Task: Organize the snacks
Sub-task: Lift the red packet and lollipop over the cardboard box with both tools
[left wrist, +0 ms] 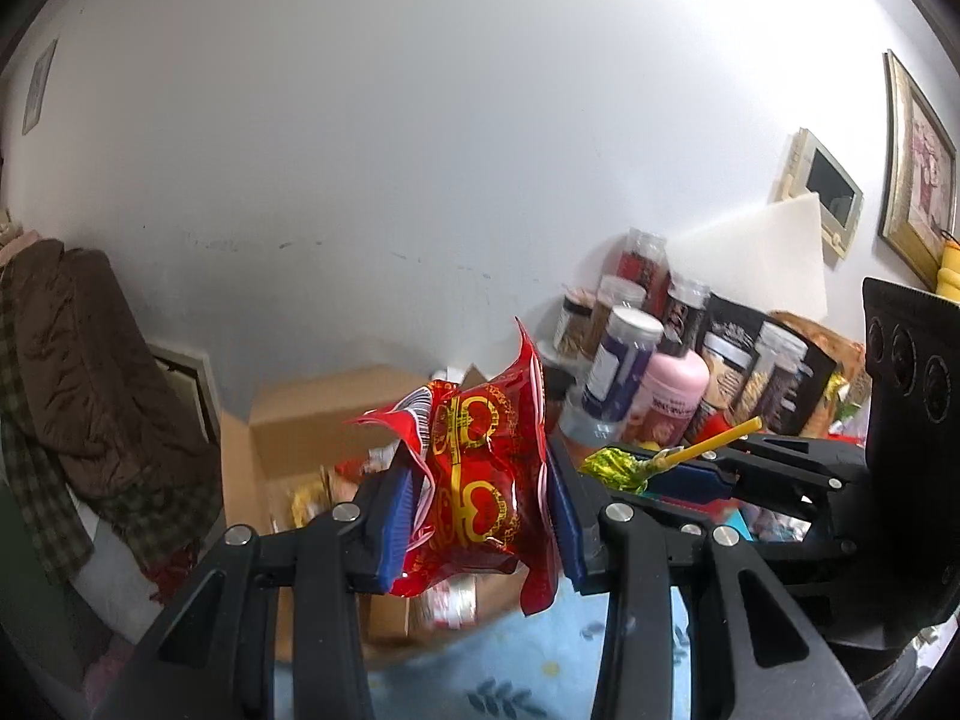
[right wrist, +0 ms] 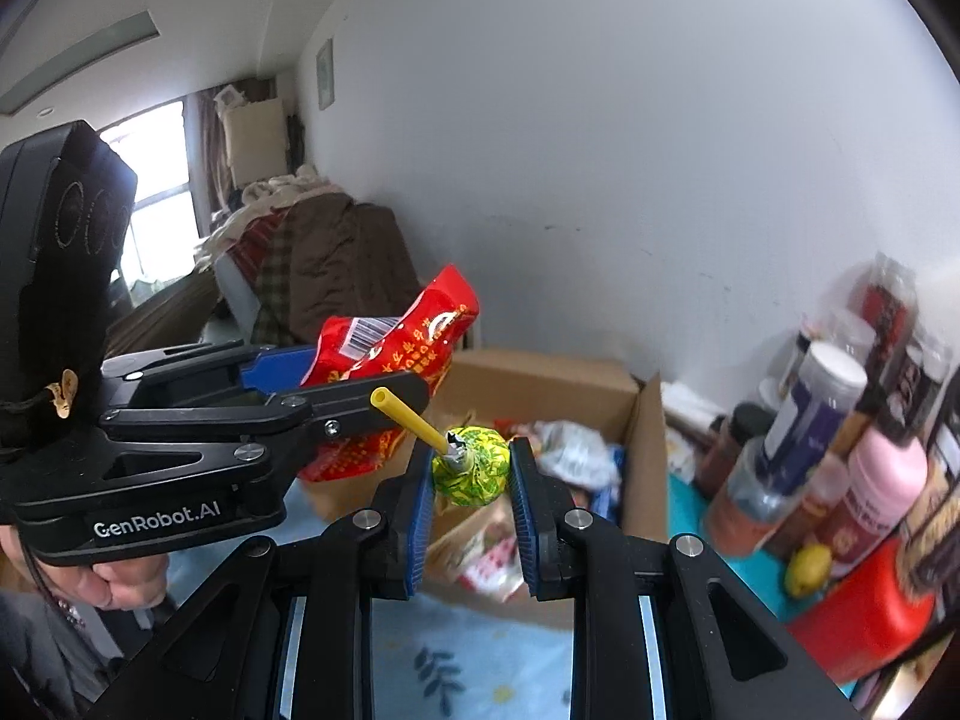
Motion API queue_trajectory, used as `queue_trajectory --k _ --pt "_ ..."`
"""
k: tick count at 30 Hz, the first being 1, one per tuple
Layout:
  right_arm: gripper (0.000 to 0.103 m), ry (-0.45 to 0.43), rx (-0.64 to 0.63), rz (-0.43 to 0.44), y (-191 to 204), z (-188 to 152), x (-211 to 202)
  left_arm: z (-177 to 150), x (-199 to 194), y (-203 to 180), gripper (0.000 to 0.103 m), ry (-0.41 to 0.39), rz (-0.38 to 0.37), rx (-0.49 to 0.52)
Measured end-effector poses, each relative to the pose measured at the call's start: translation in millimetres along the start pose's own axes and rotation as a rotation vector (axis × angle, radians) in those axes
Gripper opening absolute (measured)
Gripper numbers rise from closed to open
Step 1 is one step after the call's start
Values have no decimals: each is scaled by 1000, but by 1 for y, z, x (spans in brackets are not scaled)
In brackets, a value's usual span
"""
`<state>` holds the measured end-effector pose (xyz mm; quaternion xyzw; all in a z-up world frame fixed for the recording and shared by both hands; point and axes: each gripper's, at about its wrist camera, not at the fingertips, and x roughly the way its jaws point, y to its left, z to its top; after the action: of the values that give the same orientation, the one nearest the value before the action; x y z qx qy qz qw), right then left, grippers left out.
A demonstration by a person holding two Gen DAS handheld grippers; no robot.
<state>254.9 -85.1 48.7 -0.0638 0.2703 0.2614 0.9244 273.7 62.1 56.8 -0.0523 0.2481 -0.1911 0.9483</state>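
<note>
your left hand-held gripper [left wrist: 480,516] clamped red snack packet [left wrist: 480,480]; right hand-held gripper [right wrist: 471,474] pinched green-wrapped lollipop [right wrist: 471,468]. both held above cardboard box [right wrist: 540,378] ahead, below. neither dropped in yet; jars right of it unsorted.

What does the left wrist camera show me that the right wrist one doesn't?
Only the left wrist view: a framed picture and a wall panel at far right. Only the right wrist view: a window, a yellow fruit and the person's hand. Both: left gripper clamping the red snack packet, right gripper clamping the green lollipop, the cardboard box, jars.
</note>
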Motion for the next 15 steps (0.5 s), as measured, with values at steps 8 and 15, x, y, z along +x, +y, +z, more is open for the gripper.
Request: queue_trajectory --k 8,15 --pt "24 -25 24 0 -25 24 35 27 36 21 39 -28 61 -2" --pt "24 -15 60 0 -47 29 78 29 76 47 39 -10 112 -32"
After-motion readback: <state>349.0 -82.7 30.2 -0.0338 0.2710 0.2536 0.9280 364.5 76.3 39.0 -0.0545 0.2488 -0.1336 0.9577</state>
